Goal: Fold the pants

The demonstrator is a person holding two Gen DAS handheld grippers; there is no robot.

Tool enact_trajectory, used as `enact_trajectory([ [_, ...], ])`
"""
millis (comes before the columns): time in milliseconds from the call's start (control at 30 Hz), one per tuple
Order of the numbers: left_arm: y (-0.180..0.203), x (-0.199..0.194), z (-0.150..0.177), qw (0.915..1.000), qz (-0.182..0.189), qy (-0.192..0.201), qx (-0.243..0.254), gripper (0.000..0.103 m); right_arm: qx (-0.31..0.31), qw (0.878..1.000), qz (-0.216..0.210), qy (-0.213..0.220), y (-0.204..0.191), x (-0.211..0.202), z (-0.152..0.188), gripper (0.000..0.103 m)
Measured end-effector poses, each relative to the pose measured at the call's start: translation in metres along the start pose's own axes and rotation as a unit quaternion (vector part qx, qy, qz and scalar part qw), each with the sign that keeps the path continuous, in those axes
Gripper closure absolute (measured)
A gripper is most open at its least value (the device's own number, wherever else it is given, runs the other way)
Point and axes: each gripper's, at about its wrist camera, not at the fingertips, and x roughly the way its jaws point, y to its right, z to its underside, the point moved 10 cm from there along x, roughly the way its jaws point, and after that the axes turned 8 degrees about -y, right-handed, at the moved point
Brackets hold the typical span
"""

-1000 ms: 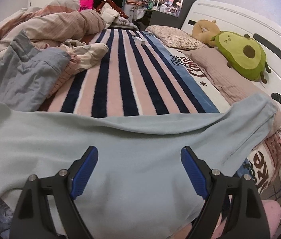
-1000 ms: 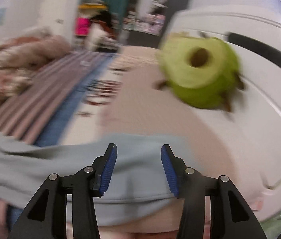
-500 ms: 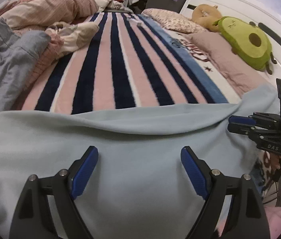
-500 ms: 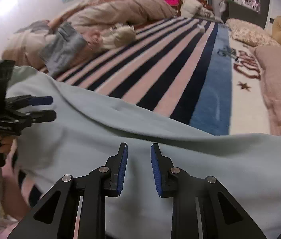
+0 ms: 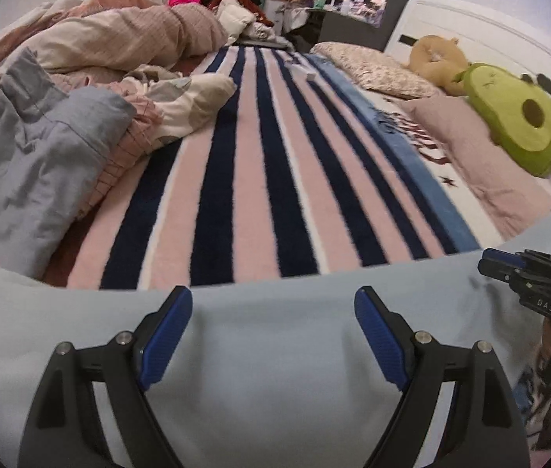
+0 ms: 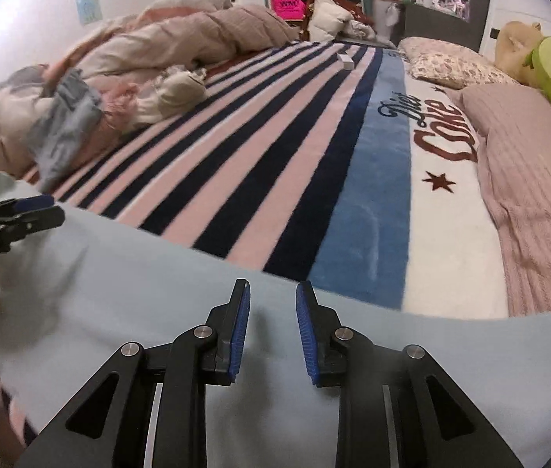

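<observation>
The pale blue pants (image 5: 267, 351) lie spread across the near edge of the bed, and show in the right wrist view (image 6: 119, 292) too. My left gripper (image 5: 273, 312) is wide open just above the cloth, holding nothing. My right gripper (image 6: 271, 312) hovers over the pants with its jaws a narrow gap apart and nothing between them. The right gripper also shows at the right edge of the left wrist view (image 5: 509, 265), over the pants' right end. The left gripper shows at the left edge of the right wrist view (image 6: 33, 210).
A striped pink, navy and white blanket (image 5: 259, 179) covers the bed. Crumpled bedding and a grey garment (image 5: 29, 156) pile at the left. Pillows and a green avocado plush (image 5: 517, 117) lie along the white headboard at the right. Cluttered shelves stand at the far end.
My right gripper swung from facing the plush to facing across the bed, and its jaws narrowed. The left gripper stayed wide open, its view shifting slightly over the pants.
</observation>
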Motion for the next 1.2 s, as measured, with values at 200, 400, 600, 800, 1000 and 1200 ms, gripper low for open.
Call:
enact_trajectory([
  [200, 0.048, -0.031, 0.042, 0.9972, 0.056, -0.013, 0.049, 0.02, 0.03, 0.999, -0.033, -0.007, -0.004, -0.037, 0.046, 0.07],
  [400, 0.101, -0.038, 0.104, 0.9863, 0.115, -0.052, 0.106, 0.02, 0.109, 0.99, -0.088, -0.006, 0.0, -0.053, 0.103, 0.066],
  [600, 0.104, -0.026, 0.132, 0.9882, 0.075, -0.069, 0.115, 0.02, 0.171, 0.982, -0.079, 0.027, 0.012, -0.047, 0.118, 0.059],
  [800, 0.082, -0.04, 0.125, 0.9937, 0.064, -0.047, 0.079, 0.02, 0.21, 0.973, -0.078, 0.053, 0.024, -0.038, 0.1, 0.056],
  [1000, 0.046, -0.065, 0.114, 0.9987, 0.042, -0.012, 0.028, 0.02, 0.224, 0.969, -0.046, 0.087, 0.036, -0.038, 0.087, 0.1],
  [1200, -0.007, -0.109, 0.1, 0.9991, -0.008, 0.036, -0.019, 0.02, 0.254, 0.959, -0.047, 0.116, 0.046, -0.055, 0.097, 0.101],
])
